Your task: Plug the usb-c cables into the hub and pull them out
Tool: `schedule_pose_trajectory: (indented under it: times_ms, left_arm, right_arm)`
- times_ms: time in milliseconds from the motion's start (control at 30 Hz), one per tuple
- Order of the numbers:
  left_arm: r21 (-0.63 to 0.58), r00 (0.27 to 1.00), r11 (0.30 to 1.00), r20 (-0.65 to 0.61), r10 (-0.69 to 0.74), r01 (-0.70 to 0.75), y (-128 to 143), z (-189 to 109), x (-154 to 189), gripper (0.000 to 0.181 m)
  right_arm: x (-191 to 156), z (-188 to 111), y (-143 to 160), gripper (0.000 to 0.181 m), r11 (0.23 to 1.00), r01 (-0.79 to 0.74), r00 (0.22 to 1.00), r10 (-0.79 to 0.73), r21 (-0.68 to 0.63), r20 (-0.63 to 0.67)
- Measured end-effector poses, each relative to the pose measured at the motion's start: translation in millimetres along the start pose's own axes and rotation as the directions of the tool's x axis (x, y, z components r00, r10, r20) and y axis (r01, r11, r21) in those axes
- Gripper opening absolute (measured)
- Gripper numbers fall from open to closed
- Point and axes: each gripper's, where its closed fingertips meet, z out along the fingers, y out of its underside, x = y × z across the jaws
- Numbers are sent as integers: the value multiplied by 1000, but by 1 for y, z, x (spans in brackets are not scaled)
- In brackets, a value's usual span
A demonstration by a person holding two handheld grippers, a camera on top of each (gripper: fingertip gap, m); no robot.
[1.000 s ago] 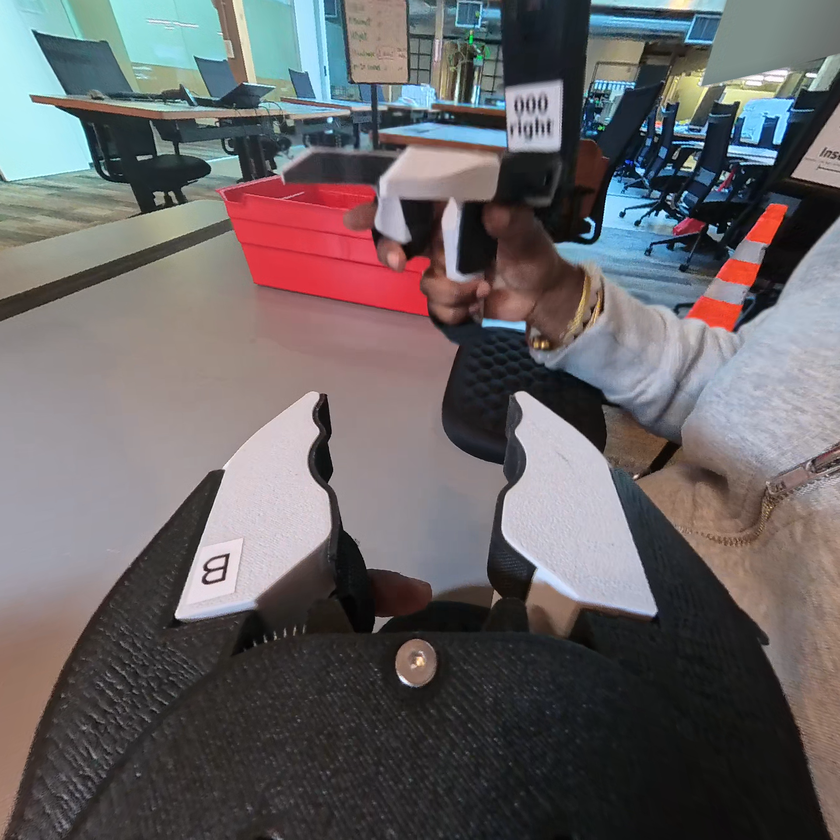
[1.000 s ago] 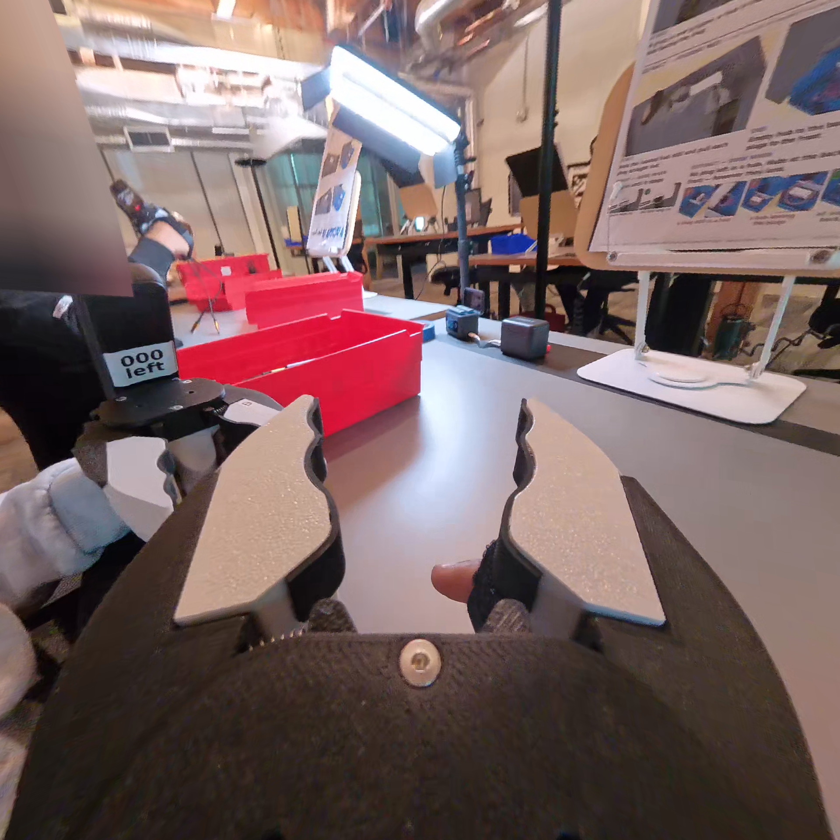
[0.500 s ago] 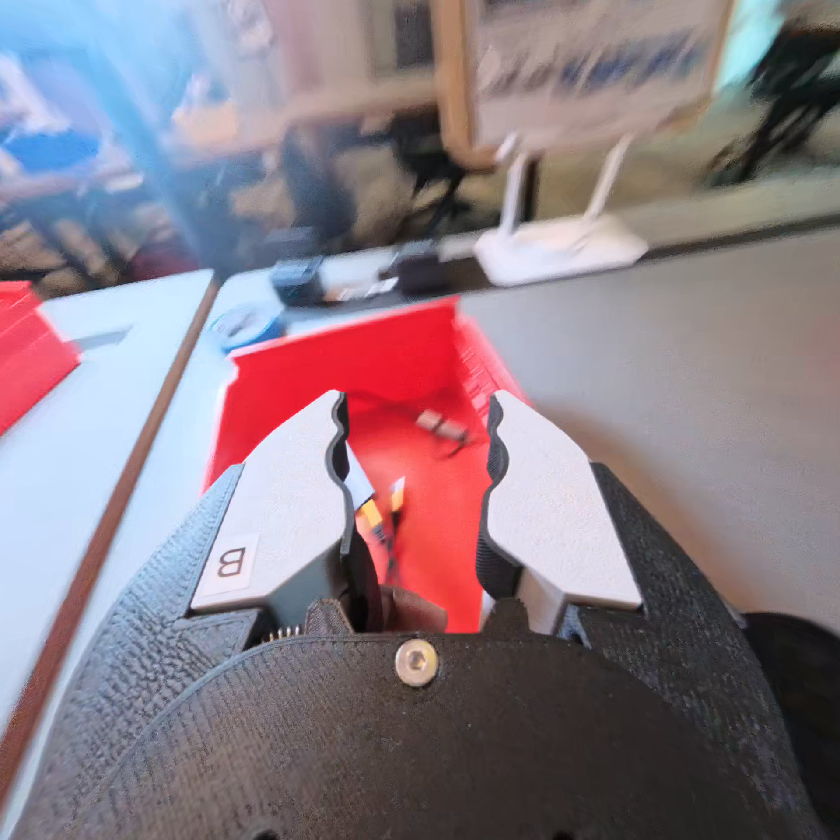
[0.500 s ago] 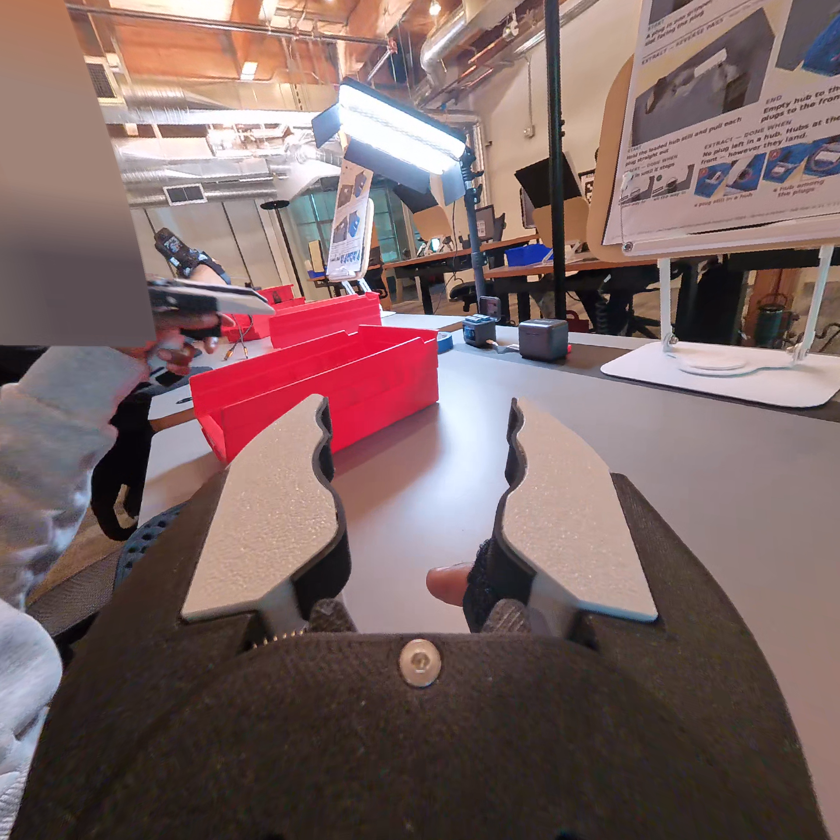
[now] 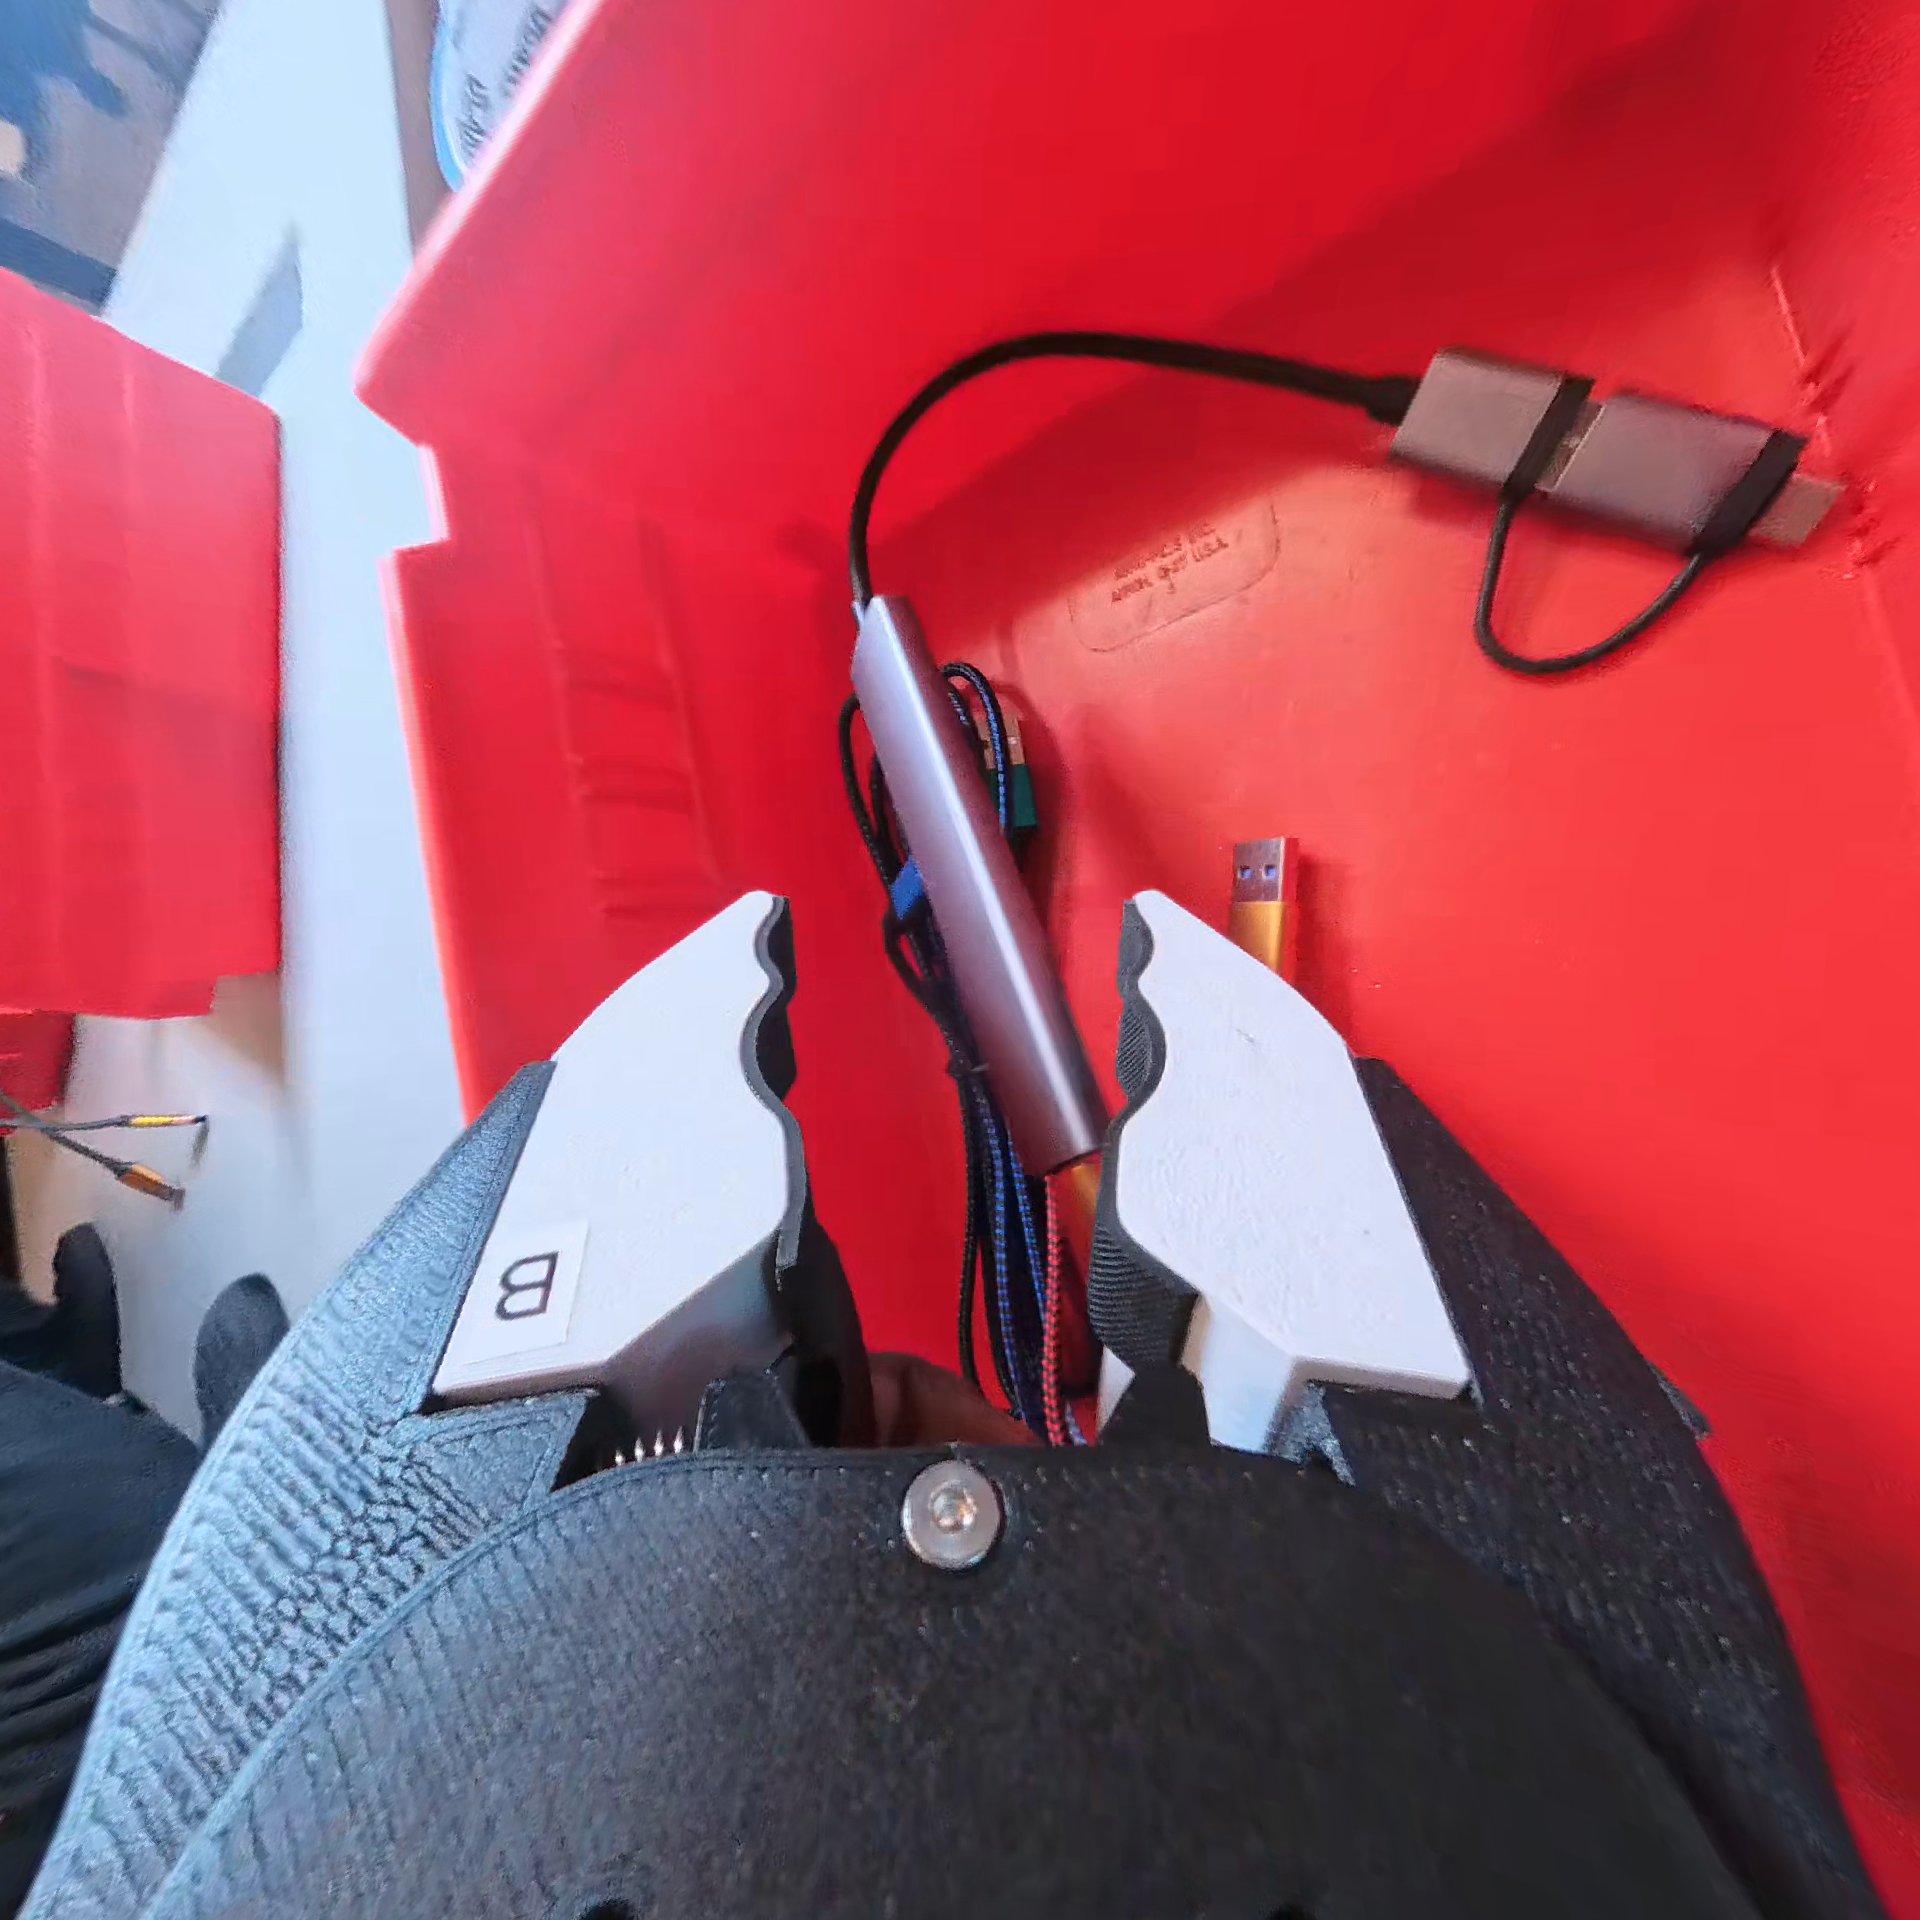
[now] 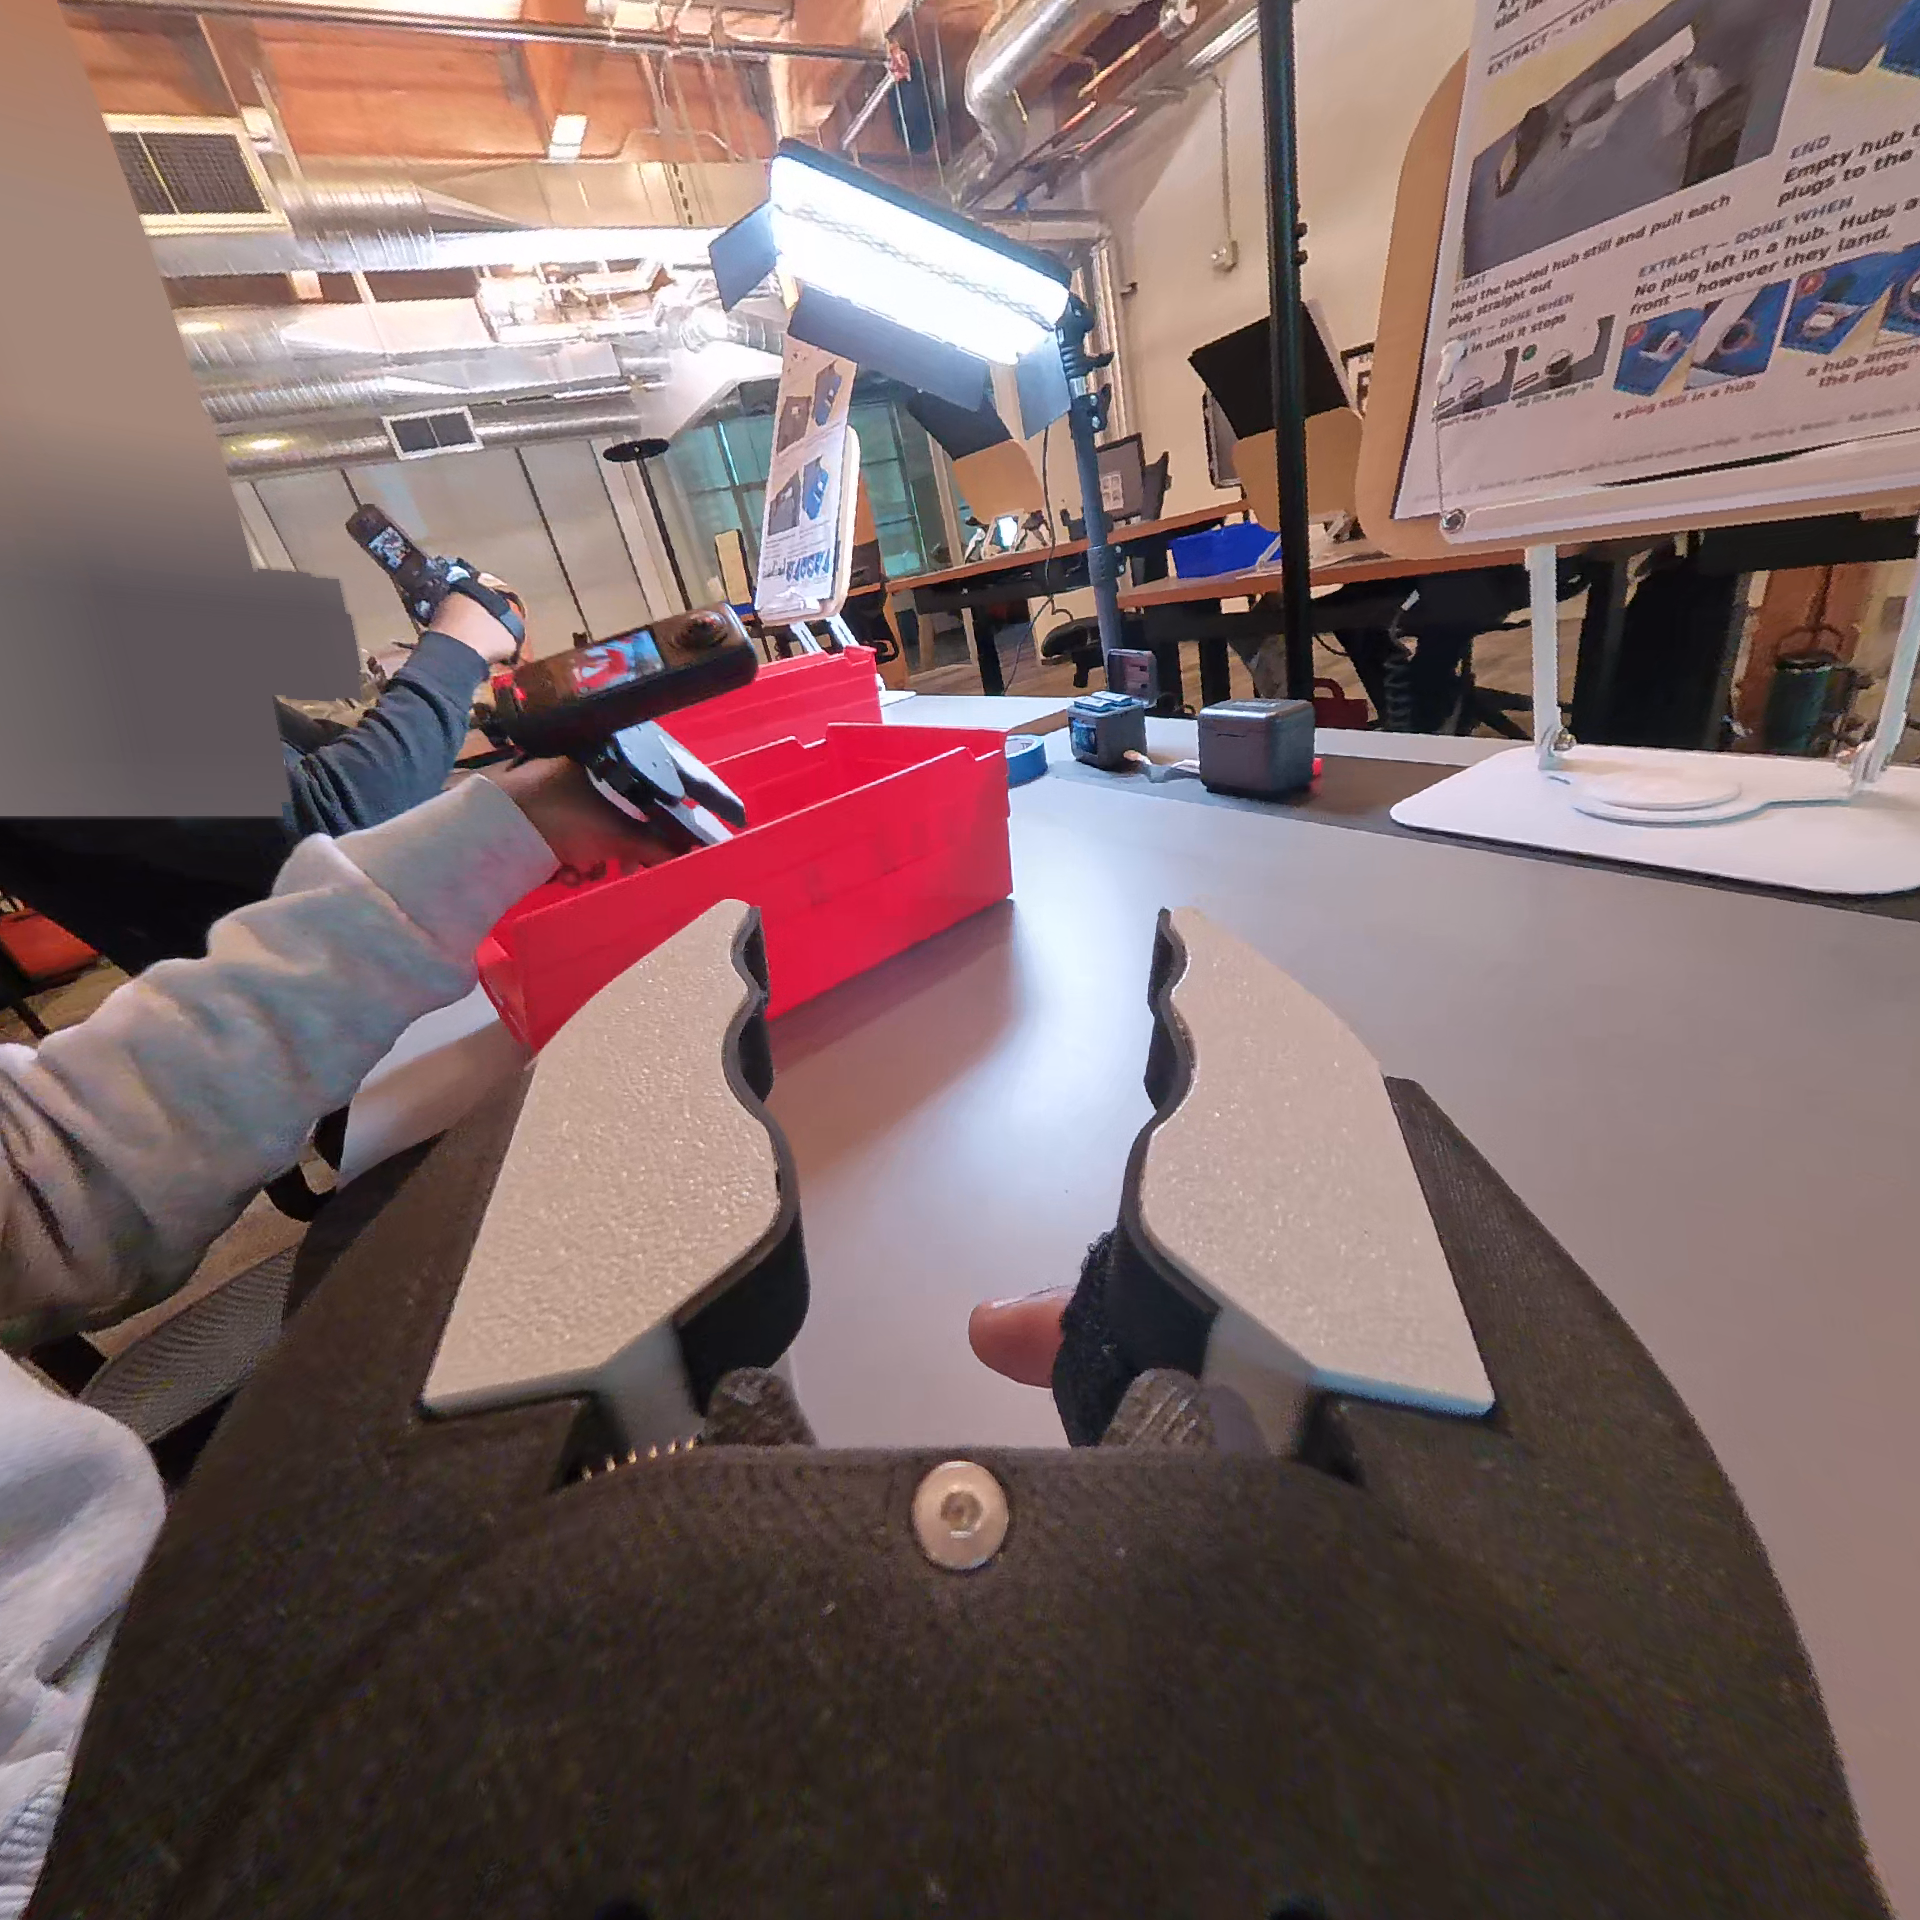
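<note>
The left gripper (image 5: 956,935) is lowered into the red bin (image 5: 1507,1091) with its jaws apart, and nothing is clamped between them. A slim grey hub (image 5: 971,904) runs diagonally through the middle of the frame, its near end lying between the fingers and just beside the right one; whether it touches that finger is hard to tell. Under the hub lies a bundle of braided cables (image 5: 1003,1247), black-blue and red. An orange plug (image 5: 1262,904) with a metal tip shows just behind the right finger. The hub's black lead curves to the upper right of the frame, ending at two grey adapters (image 5: 1600,457) on the bin floor. In the right wrist view, the right gripper (image 6: 961,925) hovers over the bare grey surface (image 6: 1558,1039) with its jaws wide and empty, while the left gripper (image 6: 675,795) dips into the red bin (image 6: 862,852) at the middle left.
</note>
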Motion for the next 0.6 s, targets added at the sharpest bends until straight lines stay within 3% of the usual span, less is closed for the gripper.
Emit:
schedule_pose_trajectory:
  times_ms: [100,167,267,367,500,600]
  left_arm:
    - [-15,999,999,12,32,-32,3,2,1,24]
    - [-12,998,999,57,33,-32,4,-1,-7,12]
    - [54,998,999,68,1,-4,-1,-14,-19,11]
    - [220,996,974,54,-74,61,-17,-42,-35,10]
    - [507,983,845,-26,-181,169,-45,-101,-59,9]
    - [695,970,682,-96,-225,227,-64,-153,-75,9]
  right_arm:
    - [1,-1,-2,69,1000,-13,1000,13,10,2]
    - [1,-1,-2,69,1000,-17,1000,17,12,3]
    - [1,-1,-2,68,1000,-17,1000,17,13,5]
    - [1,-1,-2,68,1000,-15,1000,15,10,6]
    - [1,0,-2,68,1000,-10,1000,10,8,5]
    - [1,0,-2,68,1000,-11,1000,11,10,4]
